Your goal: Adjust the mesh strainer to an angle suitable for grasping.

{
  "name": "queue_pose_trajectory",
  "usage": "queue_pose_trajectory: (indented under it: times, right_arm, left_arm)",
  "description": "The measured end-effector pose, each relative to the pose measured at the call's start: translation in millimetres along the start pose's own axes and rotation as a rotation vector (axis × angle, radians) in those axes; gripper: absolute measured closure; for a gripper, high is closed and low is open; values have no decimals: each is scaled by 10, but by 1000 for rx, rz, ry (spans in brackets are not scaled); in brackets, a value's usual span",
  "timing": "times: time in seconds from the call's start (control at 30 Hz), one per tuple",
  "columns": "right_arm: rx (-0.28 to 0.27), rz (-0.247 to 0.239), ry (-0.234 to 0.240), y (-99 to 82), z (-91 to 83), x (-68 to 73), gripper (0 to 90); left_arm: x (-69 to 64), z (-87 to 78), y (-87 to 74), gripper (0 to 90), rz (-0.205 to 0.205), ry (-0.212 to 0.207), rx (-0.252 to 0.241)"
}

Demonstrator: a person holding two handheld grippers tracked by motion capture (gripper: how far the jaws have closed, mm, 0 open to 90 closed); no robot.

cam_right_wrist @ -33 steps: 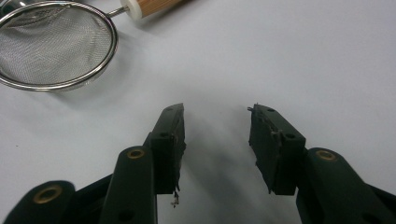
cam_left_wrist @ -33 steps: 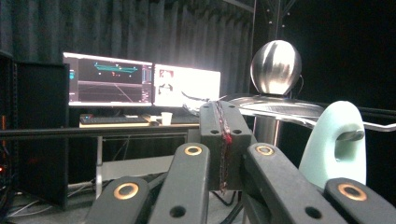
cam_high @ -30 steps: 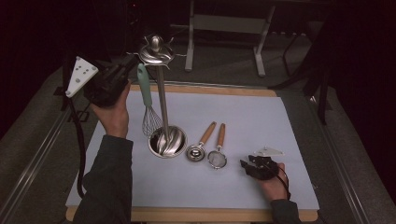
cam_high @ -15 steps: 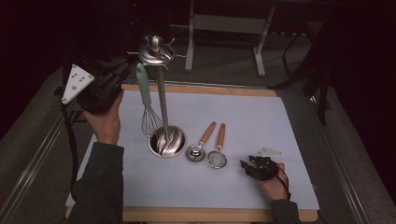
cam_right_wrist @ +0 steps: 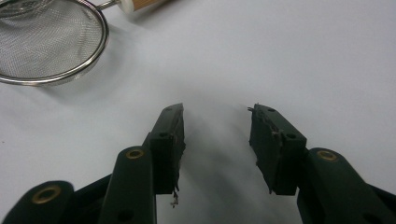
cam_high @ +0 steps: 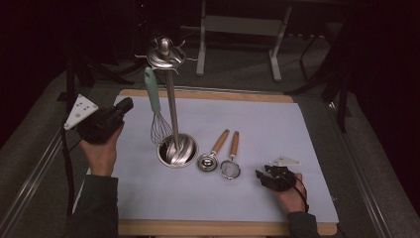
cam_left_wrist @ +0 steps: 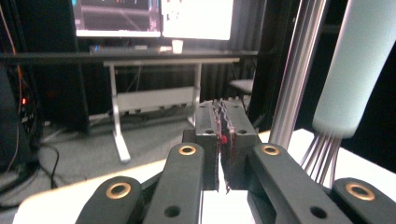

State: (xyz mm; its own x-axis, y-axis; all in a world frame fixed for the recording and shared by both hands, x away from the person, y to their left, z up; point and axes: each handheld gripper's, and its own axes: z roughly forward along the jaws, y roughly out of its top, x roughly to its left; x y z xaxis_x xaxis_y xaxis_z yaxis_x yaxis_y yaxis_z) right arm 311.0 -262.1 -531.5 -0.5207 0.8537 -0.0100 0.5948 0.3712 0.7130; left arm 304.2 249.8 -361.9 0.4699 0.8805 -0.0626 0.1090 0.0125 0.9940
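We see a whisk [cam_high: 157, 111] with a pale green handle hanging from the steel stand [cam_high: 171, 114] on the table's far left, light, smooth-handled, springy-wired, best gripped mid-handle; left tongs [cam_high: 124, 105] just parting, empty; right tongs [cam_high: 261, 177] spread.

One whisk [cam_high: 157, 110] hangs on one steel stand [cam_high: 172, 110]. Two wooden-handled tools lie on the mat: one scoop [cam_high: 212, 153], one strainer [cam_high: 231, 163]. That makes three utensils in all. One white mat [cam_high: 257, 124] covers one table [cam_high: 208, 94]. Two grippers are in play: left [cam_high: 124, 105], right [cam_high: 258, 174].
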Motion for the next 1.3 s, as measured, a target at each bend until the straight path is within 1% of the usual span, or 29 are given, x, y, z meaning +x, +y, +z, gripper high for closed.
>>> queue_pose_trajectory:
  times: [0.07,0.1,0.13,0.23,0.3,0.33,0.37,0.4,0.43,0.5,0.57,0.7,0.9,0.93,1.0,1.07,1.13,1.3]
  right_arm:
    - [0,0,0,1,0,1,543]
    - [1,1,0,2,-1,4,542]
    - [0,2,1,3,-3,9,542]
    - [-3,-1,2,1,-4,9,542]
    - [1,0,3,-2,-2,8,541]
    - [1,-1,1,-2,-3,7,541]
    - [-1,2,0,-1,-4,2,542]
    - [-1,2,0,0,-4,1,542]
    - [-2,0,-2,1,-3,0,542]
    - [1,-2,0,3,-1,4,542]
    - [-1,-5,2,6,0,11,542]
    - [0,-1,3,8,-3,9,544]
    - [3,-1,4,9,0,6,555]
    - [5,0,4,9,1,6,559]
    - [10,-4,3,10,1,10,565]
    - [9,-8,4,14,-3,16,574]
    - [7,-10,5,20,-7,23,578]
    - [5,-16,3,37,-16,39,581]
  left_arm:
    - [16,-23,-118,857,-1,8,24]
    - [24,-35,-182,853,-9,10,32]
    - [35,-45,-250,830,-17,10,43]
    - [54,-64,-472,808,-25,13,97]
    - [59,-83,-635,792,-38,11,130]
    - [64,-99,-736,785,-44,18,153]
    - [67,-105,-775,782,-50,19,159]
    - [78,-122,-868,782,-63,20,176]
    - [82,-130,-920,781,-71,20,188]
    - [83,-146,-1060,773,-71,28,227]
    - [83,-163,-1185,764,-84,30,248]
    - [72,-148,-1438,752,-99,31,312]
    - [39,-91,-1766,729,-104,42,401]
    - [40,-80,-1786,729,-103,41,415]
    - [30,-81,-1779,721,-95,41,404]
    - [21,-82,-1788,715,-93,52,409]
    - [13,-87,-1790,709,-81,54,407]
    - [5,-85,-1793,695,-75,51,407]
